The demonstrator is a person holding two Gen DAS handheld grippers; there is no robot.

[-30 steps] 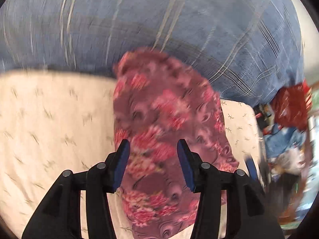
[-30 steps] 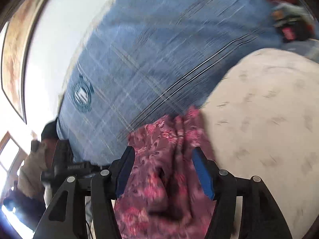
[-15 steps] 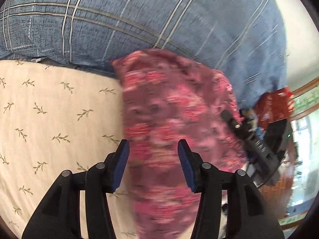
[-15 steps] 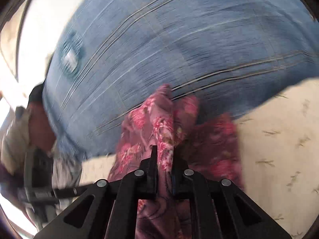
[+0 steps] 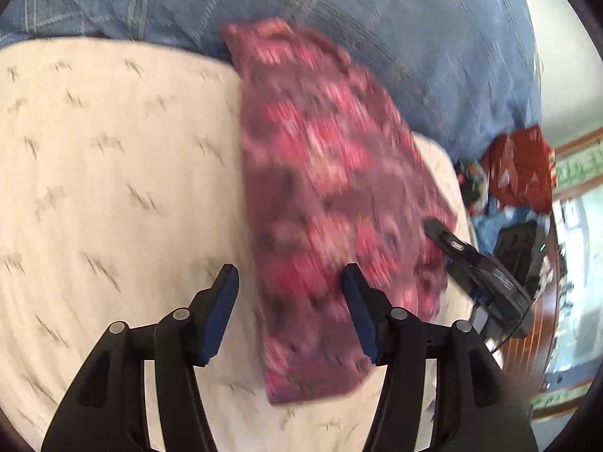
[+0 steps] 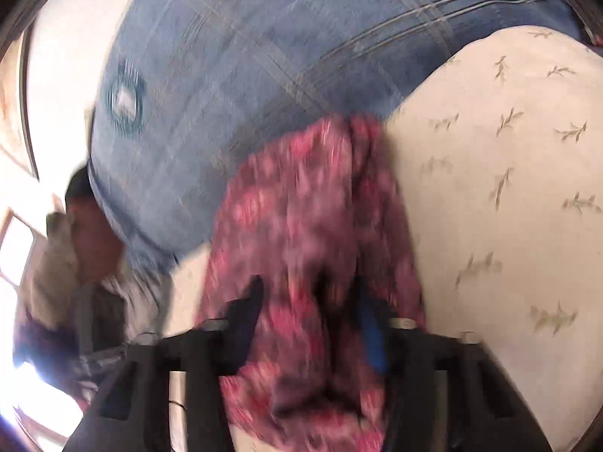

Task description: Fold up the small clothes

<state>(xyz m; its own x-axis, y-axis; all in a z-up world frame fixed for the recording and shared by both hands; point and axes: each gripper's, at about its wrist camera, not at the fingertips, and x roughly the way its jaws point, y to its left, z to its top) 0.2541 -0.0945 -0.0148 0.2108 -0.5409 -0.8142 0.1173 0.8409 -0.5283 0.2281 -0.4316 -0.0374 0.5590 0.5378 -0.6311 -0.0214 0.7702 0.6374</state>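
A small maroon garment with pink flowers [image 5: 328,196] lies as a long folded strip on the cream leaf-print sheet [image 5: 94,173]. My left gripper [image 5: 290,301] is open and empty, its jaws straddling the strip's near left edge. The right gripper shows in the left wrist view [image 5: 475,263] at the strip's right edge. In the right wrist view my right gripper [image 6: 312,312] is open, and bunched folds of the garment [image 6: 301,226] lie between its jaws. Both views are blurred by motion.
A blue plaid blanket [image 5: 377,19] covers the far part of the bed, also in the right wrist view [image 6: 264,56]. Red and blue clutter [image 5: 520,177] lies off the bed's right side. A person [image 6: 86,233] stands at left in the right wrist view.
My right gripper was open, shut on the garment's folds half a second ago, and now stands open again. The garment's right part now lies folded over as a narrower strip.
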